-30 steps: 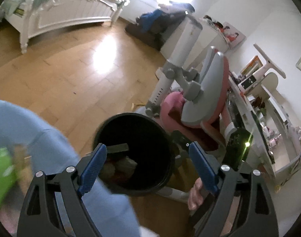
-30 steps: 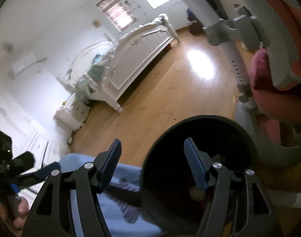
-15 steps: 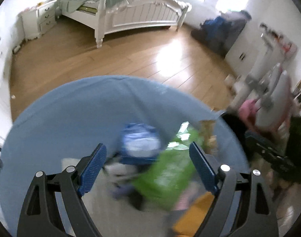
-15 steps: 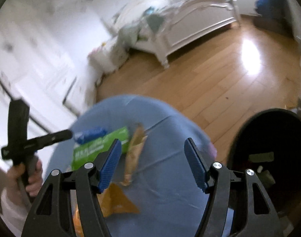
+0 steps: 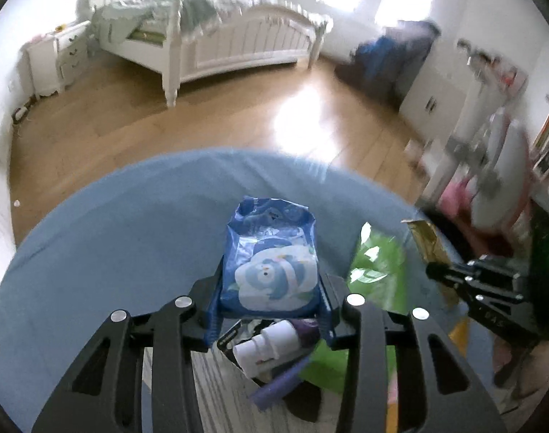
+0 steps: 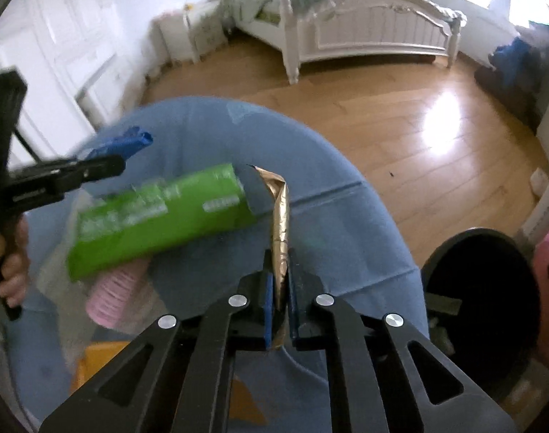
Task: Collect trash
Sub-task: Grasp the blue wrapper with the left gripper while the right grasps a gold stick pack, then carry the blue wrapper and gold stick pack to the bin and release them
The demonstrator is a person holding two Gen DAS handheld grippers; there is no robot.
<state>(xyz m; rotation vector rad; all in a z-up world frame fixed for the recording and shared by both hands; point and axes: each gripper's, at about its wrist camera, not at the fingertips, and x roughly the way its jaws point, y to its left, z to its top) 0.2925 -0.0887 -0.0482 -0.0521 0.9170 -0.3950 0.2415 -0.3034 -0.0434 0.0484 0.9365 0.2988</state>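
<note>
My left gripper point(image 5: 269, 310) is shut on a blue and white wipes packet point(image 5: 269, 259) above the round blue table point(image 5: 130, 223). It also shows in the right wrist view point(image 6: 94, 167), with the blue packet point(image 6: 130, 140) at its tip. My right gripper point(image 6: 280, 310) is shut on a crumpled gold foil wrapper point(image 6: 280, 223). A green packet point(image 6: 155, 216) lies on the table point(image 6: 346, 223) to the left of it. The black trash bin point(image 6: 483, 299) stands on the floor at the right of the table.
A pink ribbed cup point(image 6: 112, 292), an orange item point(image 6: 94, 361), a white bottle point(image 5: 271, 342) and a purple stick point(image 5: 278, 382) lie on the table. A white bed point(image 6: 364, 25) stands far across the wood floor. A pink and grey chair point(image 5: 498, 195) is at the right.
Both grippers swung from the bin to the table. The left gripper has shut on the blue packet and the right gripper has shut on the gold wrapper.
</note>
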